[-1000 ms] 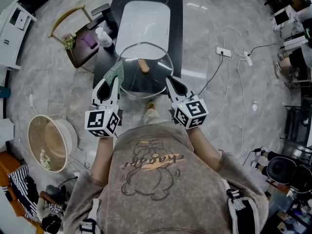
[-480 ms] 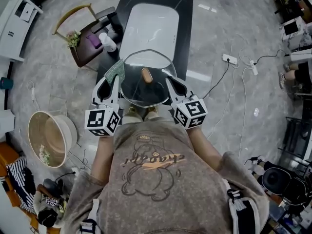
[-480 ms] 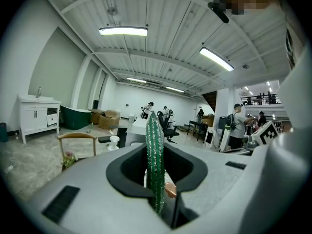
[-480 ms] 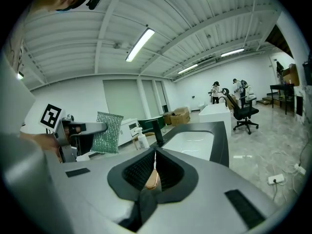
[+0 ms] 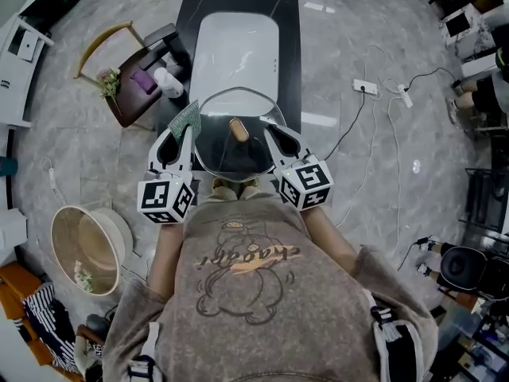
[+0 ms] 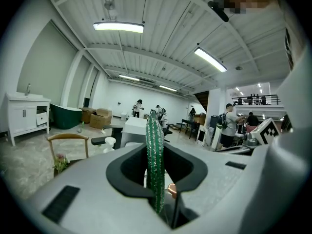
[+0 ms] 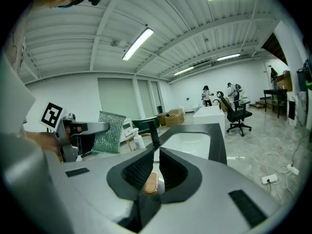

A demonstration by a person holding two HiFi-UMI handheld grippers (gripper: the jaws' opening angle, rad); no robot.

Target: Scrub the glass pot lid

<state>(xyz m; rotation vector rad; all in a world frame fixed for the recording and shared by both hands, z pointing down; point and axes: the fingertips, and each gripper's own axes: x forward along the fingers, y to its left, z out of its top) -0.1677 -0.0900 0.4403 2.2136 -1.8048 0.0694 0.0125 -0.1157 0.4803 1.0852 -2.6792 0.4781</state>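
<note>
Grey marble floor (image 5: 358,181) surrounds the black counter (image 5: 290,22) and its white sink (image 5: 237,50) at 12 o'clock. Both grippers have drifted level together over the last second, spacing unchanged. The right gripper (image 5: 273,131) stays pinched on the 3 o'clock rim of the glass pot lid (image 5: 231,153). The left gripper (image 5: 188,130) clamps a green scouring pad (image 5: 185,118) at the lid's 9 o'clock, so scrubbing looks unstarted. The wooden knob (image 5: 238,129) interrupts strokes. A chair (image 5: 119,38) and white bottle (image 5: 167,82) stand at 10 o'clock.

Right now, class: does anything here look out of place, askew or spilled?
Nothing spilled or broken. The right gripper clamps the glass pot lid, knob up; the left gripper holds a green scrubbing cloth upright beside it. Only the power strip and cables loose on the floor near the sink counter look untidy.
</note>
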